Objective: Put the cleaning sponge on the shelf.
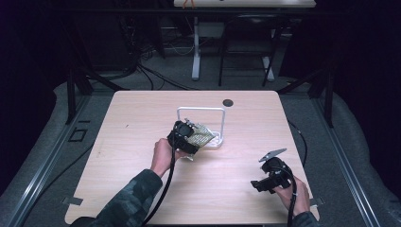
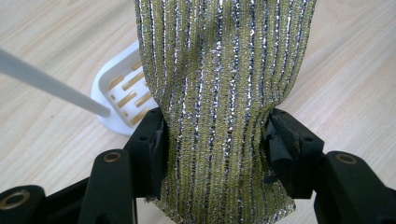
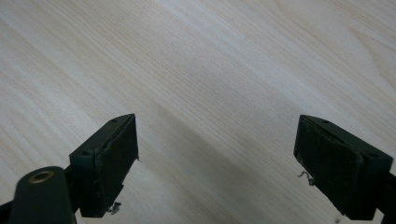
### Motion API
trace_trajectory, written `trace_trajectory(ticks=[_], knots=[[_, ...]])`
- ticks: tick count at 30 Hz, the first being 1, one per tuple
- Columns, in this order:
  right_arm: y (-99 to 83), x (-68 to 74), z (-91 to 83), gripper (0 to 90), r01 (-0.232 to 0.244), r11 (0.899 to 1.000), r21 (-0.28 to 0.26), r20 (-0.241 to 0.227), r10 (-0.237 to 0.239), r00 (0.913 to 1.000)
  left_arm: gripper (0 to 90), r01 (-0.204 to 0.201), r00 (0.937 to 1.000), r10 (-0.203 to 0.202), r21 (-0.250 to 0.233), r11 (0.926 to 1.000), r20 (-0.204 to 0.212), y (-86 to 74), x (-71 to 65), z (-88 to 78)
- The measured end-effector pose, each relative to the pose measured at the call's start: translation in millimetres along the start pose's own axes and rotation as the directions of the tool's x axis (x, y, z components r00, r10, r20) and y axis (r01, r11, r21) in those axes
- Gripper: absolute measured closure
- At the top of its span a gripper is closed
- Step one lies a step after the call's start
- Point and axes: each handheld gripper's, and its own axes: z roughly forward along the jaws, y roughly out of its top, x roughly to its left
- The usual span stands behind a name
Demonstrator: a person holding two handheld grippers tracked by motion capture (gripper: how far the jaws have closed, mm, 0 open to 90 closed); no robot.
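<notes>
A sparkly gold-and-silver striped scouring cloth (image 2: 219, 93) is pinched between the two black pads of my left gripper (image 2: 215, 144), which is shut on it. In the high view the left gripper (image 1: 189, 137) holds the cloth (image 1: 201, 135) just over the base of a white wire rack (image 1: 201, 109) near the table's middle. The rack's slotted white base (image 2: 119, 95) lies behind the cloth in the left gripper view. My right gripper (image 3: 217, 163) stands open above bare wood with nothing between its jaws; in the high view the right gripper (image 1: 265, 182) is near the front right corner.
The light wooden table (image 1: 142, 179) has a small dark round spot (image 1: 228, 102) near its far edge. Beyond the table are desk legs, cables and dark floor. A thin white rod of the rack (image 2: 46, 84) crosses the left gripper view at left.
</notes>
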Motion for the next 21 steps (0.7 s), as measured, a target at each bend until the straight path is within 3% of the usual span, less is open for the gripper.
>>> trace_trajectory(ticks=[21], knots=[[-0.2,0.0,1.3,13.1,-0.008,1.0,-0.004,-0.011,0.008,0.9999,43.7,0.036,0.9981,-0.036,-0.014,0.9993,-0.051,17.6,2.7,21.7]])
